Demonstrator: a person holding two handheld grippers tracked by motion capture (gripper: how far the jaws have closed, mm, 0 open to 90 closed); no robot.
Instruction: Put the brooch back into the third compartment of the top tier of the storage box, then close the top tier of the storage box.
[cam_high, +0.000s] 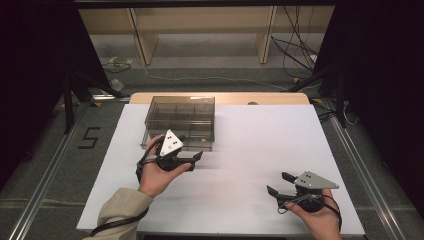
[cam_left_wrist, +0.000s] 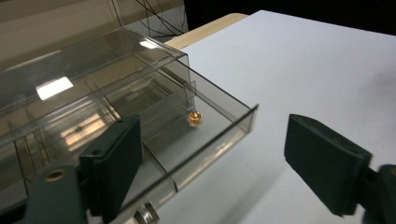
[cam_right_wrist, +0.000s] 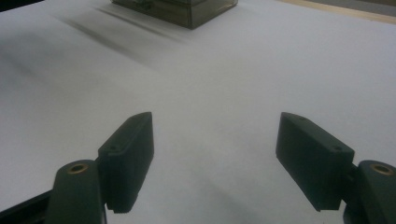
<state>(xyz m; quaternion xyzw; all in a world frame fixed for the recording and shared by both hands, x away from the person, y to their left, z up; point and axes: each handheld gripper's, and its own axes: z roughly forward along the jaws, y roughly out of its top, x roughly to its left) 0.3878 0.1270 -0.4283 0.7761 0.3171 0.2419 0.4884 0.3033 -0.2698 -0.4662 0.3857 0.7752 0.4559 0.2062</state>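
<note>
Smoky clear plastic box (cam_high: 181, 120) sits toward the tabletop's (cam_high: 260, 150) far left edge, a small brass nut (cam_left_wrist: 194, 117) inside. Left claw (cam_high: 192, 161) hovers at its front, jaws apart; right claw (cam_high: 278, 185) idles open near the front right corner. Next, probably, a careful grip on the front latch.

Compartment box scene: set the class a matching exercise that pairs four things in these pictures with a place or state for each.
Things:
1. compartment box
2. small copper-coloured piece
3. left tongs
4. right tongs

Places or states:
A. open, over bare white sheet near the table's front right
B. clear, smoky plastic, at the far side of the white sheet
C. open, just beside the box's near edge
D. lying inside a corner compartment of the box

Pairs: 1-B, 2-D, 3-C, 4-A
</note>
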